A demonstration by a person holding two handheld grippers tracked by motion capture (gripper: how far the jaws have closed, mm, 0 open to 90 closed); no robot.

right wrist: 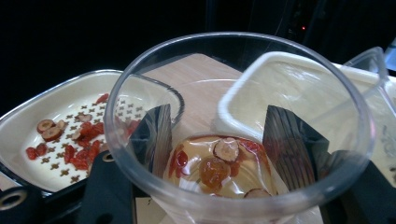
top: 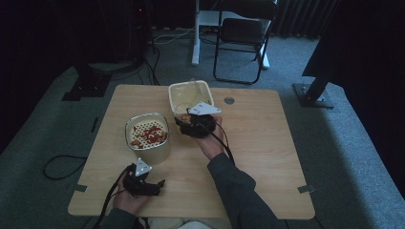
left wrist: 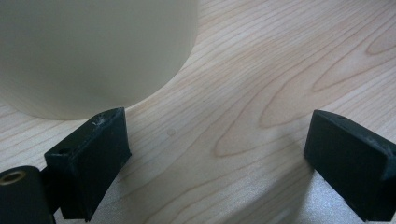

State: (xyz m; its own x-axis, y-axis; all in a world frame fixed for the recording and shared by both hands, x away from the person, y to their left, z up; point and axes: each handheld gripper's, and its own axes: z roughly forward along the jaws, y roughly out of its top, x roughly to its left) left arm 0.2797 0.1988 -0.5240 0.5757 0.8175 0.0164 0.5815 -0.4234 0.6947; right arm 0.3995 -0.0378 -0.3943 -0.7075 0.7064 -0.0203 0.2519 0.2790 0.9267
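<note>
Near the centre of the high view, the right gripper (top: 191, 125) holds a clear cup (right wrist: 236, 135) of dried fruit, jaws clamped on its wall. Strainer bowl (top: 147, 137) lies to its left. Left gripper (top: 143, 183) jaws stand wide and empty, just below that bowl.

sleeve (top: 239, 191): dark grey | grippers: black, grey three-cornered plates, black cables | fingers (left wrist: 91, 158): black blocks

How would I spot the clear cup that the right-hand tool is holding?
Start at the wooden table and find the white tub at its far edge. Just in front of it the right gripper holds the clear cup. Unlike the cream strainer pot nearby, it is see-through, with a few dried fruit pieces at its bottom.
</note>
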